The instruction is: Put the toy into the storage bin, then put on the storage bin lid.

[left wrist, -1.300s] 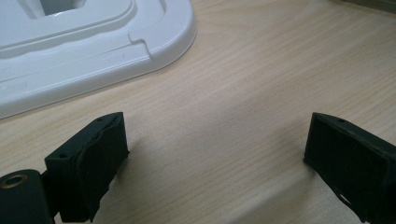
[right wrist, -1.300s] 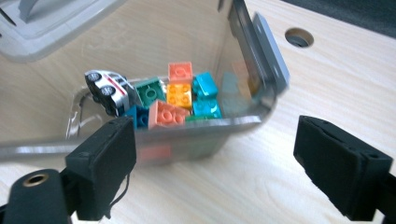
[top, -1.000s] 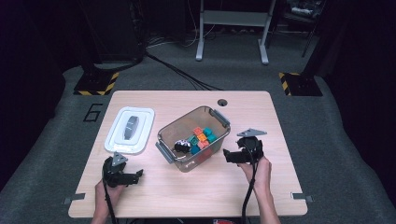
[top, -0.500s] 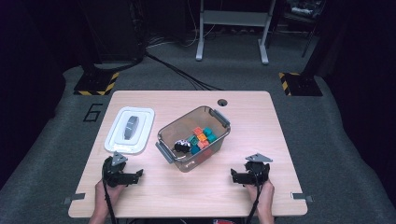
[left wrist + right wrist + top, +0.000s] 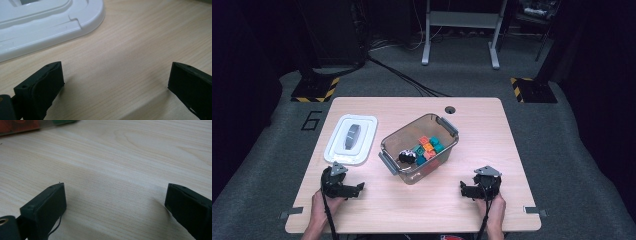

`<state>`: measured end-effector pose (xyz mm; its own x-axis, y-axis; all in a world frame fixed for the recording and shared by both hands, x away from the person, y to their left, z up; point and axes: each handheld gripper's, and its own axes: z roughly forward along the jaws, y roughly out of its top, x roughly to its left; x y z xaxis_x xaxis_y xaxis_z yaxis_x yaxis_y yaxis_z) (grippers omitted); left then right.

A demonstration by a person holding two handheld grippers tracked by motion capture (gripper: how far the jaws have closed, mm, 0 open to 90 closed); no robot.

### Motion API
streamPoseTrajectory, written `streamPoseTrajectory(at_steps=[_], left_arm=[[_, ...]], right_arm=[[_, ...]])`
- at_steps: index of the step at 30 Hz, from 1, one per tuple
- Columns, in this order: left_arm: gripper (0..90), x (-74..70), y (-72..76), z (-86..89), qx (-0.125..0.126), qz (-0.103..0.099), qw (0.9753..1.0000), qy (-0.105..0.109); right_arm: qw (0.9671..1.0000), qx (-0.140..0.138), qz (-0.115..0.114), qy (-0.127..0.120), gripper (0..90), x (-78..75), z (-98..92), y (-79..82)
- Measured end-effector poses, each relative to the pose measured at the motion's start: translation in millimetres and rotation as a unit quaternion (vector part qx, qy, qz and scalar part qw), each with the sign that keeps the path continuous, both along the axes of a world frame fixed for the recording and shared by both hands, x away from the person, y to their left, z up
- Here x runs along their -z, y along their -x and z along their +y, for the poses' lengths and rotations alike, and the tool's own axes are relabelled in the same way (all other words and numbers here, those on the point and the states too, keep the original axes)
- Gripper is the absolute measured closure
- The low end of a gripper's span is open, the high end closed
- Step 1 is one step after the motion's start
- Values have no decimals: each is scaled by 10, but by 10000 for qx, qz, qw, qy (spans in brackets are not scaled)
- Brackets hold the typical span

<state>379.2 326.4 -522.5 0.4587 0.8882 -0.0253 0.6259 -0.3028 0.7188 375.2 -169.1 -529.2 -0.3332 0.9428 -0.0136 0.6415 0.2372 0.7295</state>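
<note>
A clear plastic box (image 5: 393,142) with grey handles stands mid-table, holding several orange and teal blocks (image 5: 428,146) and a black-and-white object (image 5: 406,156). Its white lid (image 5: 352,138) lies flat to the left; a corner of the lid (image 5: 50,22) is in the left gripper view. My left gripper (image 5: 357,189) rests on the table near the front left, open and empty (image 5: 116,82). Near the front right, my right gripper (image 5: 464,190) also rests on the wood, jaws wide apart with nothing between them (image 5: 116,205).
The wooden table (image 5: 492,130) has a cable hole (image 5: 450,109) at its back edge. A strip of the box's base (image 5: 30,126) crosses the top left of the right gripper view. Dark floor, cables and a metal stand surround the table.
The right gripper has come down and back from beside the box to the table's front right. The left gripper has stayed put.
</note>
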Motion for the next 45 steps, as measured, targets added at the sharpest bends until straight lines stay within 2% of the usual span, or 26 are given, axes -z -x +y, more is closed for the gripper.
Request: streamPoseTrajectory(at_steps=[3, 6, 10, 12, 15, 17, 18, 20, 24, 25, 27, 28, 30, 31, 32, 34, 38, 39, 41, 42, 44, 45], left_arm=[[0, -176, -105, 86, -160, -142, 9996, 198], [0, -290, -214, 142, -264, -196, 9989, 340], [1, -397, -420, 177, -338, -172, 9989, 278], [1, -395, -548, 196, -446, -110, 9984, 314], [0, -346, -744, 227, -547, 104, 9977, 383], [0, -308, -850, 244, -546, 290, 9977, 271], [0, -286, -903, 243, -593, 367, 9971, 314], [0, -270, -988, 253, -630, 432, 9967, 275], [0, -282, -1137, 231, -741, 460, 9959, 241], [0, -297, -1164, 223, -731, 414, 9964, 149], [0, -326, -1240, 208, -749, 418, 9962, 147], [0, -340, -1274, 186, -789, 356, 9962, 89], [0, -344, -1305, 177, -769, 395, 9962, 55], [0, -348, -1380, 158, -818, 462, 9955, 80], [0, -348, -1401, 143, -863, 400, 9955, 31], [0, -342, -1454, 121, -886, 471, 9949, 26], [2, -357, -1529, 66, -875, 450, 9951, 4], [10, -357, -1541, 57, -845, 380, 9957, -49], [163, -346, -1553, 36, -783, 348, 9963, -64], [180, -341, -1561, 26, -797, 343, 9961, -133], [283, -327, -1570, 7, -972, 346, 9945, -201], [315, -327, -1570, 7, -972, 346, 9945, -201]], right_arm=[[10000, -22, 17, -35, 36, 1, -4, -10], [10000, -28, -7, -32, 41, 2, -3, -9], [10000, -50, -6, -15, 44, 1, -8, -10], [10000, -26, -13, -42, 48, 2, -2, -10], [10000, -59, -5, -24, 51, 1, -9, -10], [10000, -59, -14, -7, 54, 0, -9, -10], [10000, -79, -8, -23, 54, 1, -10, -10], [10000, -68, -12, -16, 54, 0, -8, -10], [10000, -55, -21, 4, 56, -1, -6, -6], [10000, -51, -15, 0, 57, -1, -7, -8], [10000, -56, -17, 2, 57, -1, -7, -7], [10000, -61, -18, -7, 58, 0, -7, -8], [10000, -54, -17, -3, 59, -1, -7, -8], [10000, -52, -17, -5, 59, -1, -6, -9], [10000, -54, -16, -7, 60, -1, -7, -8], [10000, -56, -19, -7, 61, -1, -6, -8], [10000, -67, -18, -13, 63, -2, -6, -7], [10000, -63, -28, -11, 64, -1, -4, -6], [10000, -82, -30, -13, 65, -1, -5, -7], [10000, -76, -34, -9, 68, -1, -5, -7], [10000, -85, -25, -26, 75, -3, -8, -7], [10000, -85, -25, -26, 75, -3, -8, -7]])
